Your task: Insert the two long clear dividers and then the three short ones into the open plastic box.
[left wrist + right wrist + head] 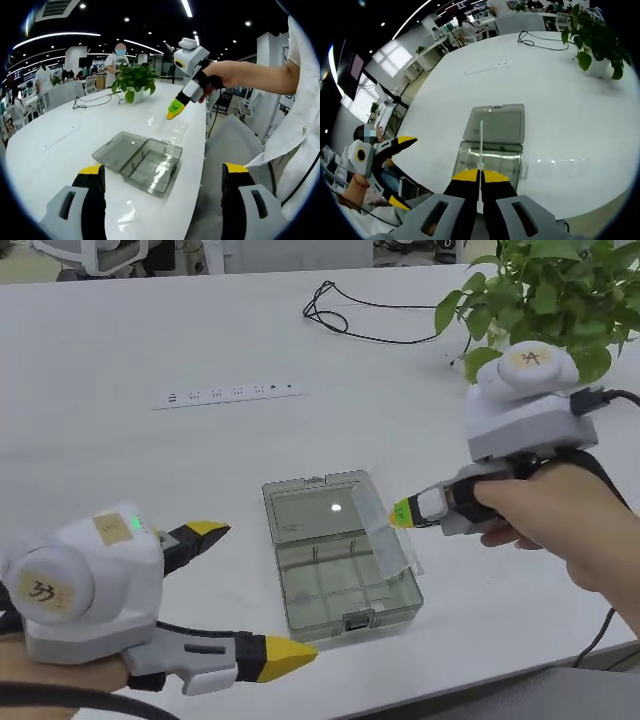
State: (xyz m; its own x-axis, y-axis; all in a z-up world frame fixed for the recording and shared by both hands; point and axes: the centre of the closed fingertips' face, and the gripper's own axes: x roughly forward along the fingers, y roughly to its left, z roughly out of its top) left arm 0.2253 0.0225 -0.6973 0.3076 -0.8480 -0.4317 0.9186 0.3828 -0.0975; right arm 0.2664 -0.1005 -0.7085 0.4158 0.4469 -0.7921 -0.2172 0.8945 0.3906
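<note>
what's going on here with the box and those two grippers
A person works two handheld grippers at a table. The right gripper has its jaws shut on a clear divider, holding it over the open plastic box. The left gripper hovers open beside the box, holding nothing.

I see bare table (120, 470) to the left of the open box (350, 623) and beyond its flat lid (315, 505). The left gripper (268, 590), jaws wide, sits near the front-left corner. The right gripper (402, 512), clamping a clear divider (385, 532), crowds the right wall. Inside, partitions (335, 568) possibly already split the floor.
</note>
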